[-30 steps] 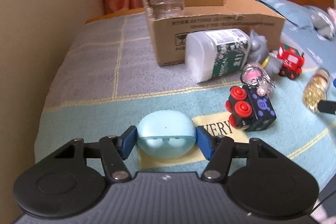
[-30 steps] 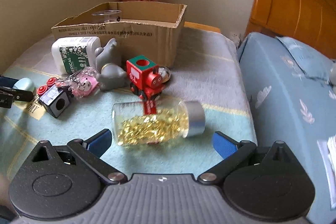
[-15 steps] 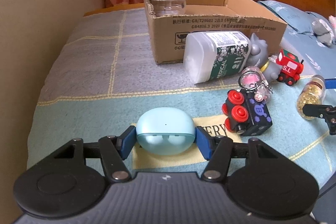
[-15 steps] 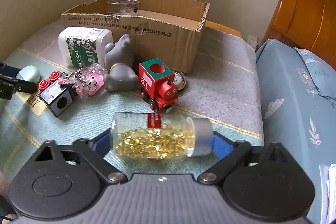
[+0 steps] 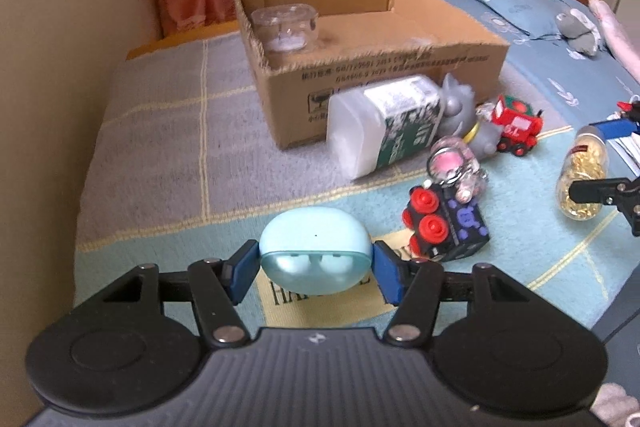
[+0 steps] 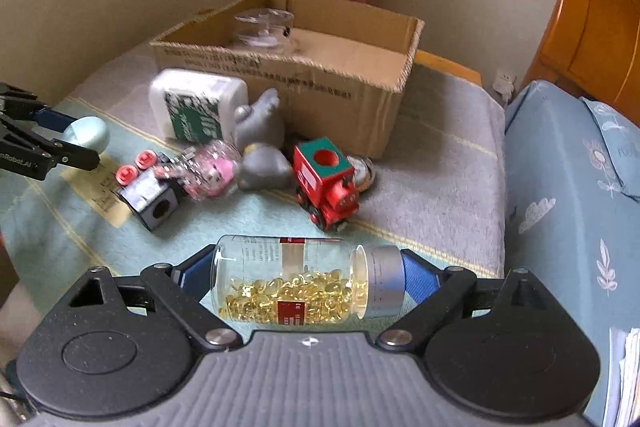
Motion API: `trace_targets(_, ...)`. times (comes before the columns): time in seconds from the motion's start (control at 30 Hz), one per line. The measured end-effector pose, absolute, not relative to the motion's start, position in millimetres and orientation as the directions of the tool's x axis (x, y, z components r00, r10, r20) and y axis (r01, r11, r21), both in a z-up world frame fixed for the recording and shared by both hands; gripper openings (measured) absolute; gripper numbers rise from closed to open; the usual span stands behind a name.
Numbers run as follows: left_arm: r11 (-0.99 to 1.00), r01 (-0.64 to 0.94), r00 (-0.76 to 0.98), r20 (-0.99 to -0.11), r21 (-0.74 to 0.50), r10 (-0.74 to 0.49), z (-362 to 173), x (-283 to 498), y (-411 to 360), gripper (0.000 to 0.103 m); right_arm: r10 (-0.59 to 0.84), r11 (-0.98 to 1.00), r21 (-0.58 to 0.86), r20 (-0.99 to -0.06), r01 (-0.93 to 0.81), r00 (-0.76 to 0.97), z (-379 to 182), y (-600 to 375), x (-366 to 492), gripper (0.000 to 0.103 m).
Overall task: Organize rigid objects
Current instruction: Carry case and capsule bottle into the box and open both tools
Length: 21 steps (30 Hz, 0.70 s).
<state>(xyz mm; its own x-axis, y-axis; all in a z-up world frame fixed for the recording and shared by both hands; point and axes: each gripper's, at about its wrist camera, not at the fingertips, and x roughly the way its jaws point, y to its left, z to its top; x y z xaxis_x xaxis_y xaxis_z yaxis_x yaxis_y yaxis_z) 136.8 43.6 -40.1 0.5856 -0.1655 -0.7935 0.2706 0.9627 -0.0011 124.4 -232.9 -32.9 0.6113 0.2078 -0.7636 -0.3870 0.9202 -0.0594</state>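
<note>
Two blue pads of the left tool (image 5: 315, 270) pinch a pale blue earbud case (image 5: 315, 250), one pad on each side, in the left wrist view. The case sits above a blanket-covered bed (image 5: 160, 147). Beyond it, an open cardboard box (image 5: 372, 67) stands on the blanket with a clear plastic container (image 5: 286, 27) inside its near-left corner. Just in front of the box lies a white bottle with a green label (image 5: 384, 127), touching a grey figurine (image 5: 460, 111). A red toy train (image 5: 516, 125), a pink keychain (image 5: 454, 163) and a black block with red knobs (image 5: 446, 227) lie near them. At the right edge, the right tool (image 5: 588, 163) grips a jar of gold capsules (image 5: 582, 171).

In the right wrist view, the right tool (image 6: 308, 279) clamps the jar of gold capsules (image 6: 296, 283) lengthwise: one pad on its base, the other on its silver cap. The jar lies horizontal, with the capsules settled along its lower side. The cardboard box (image 6: 320, 79) stands behind the toys. At the left edge, the left tool (image 6: 76, 135) holds the earbud case (image 6: 86, 135).
</note>
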Motion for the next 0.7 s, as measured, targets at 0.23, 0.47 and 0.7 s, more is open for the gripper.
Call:
trace_targets(0.23,0.942,0.336,0.621,-0.755,0.012,-0.212,3.0,149.9,40.8,0.06,0.256,0.907,-0.052,-0.721,-0.418,0.644,0.6,-229.2,130.9,0.096)
trace_targets(0.47,0.929,0.37,0.657,-0.712,0.018,-0.248,34.2,197.4,27.1,0.06,0.278,0.901,-0.072,-0.661,-0.427,0.697,32.8,-223.4,156.4,0.096)
trace_targets(0.7,0.923,0.381,0.649,-0.724,0.045,-0.233,25.2,258.1,10.2,0.06,0.289,0.905,-0.062,-0.636,-0.42,0.715,49.6,-219.1,189.0,0.096)
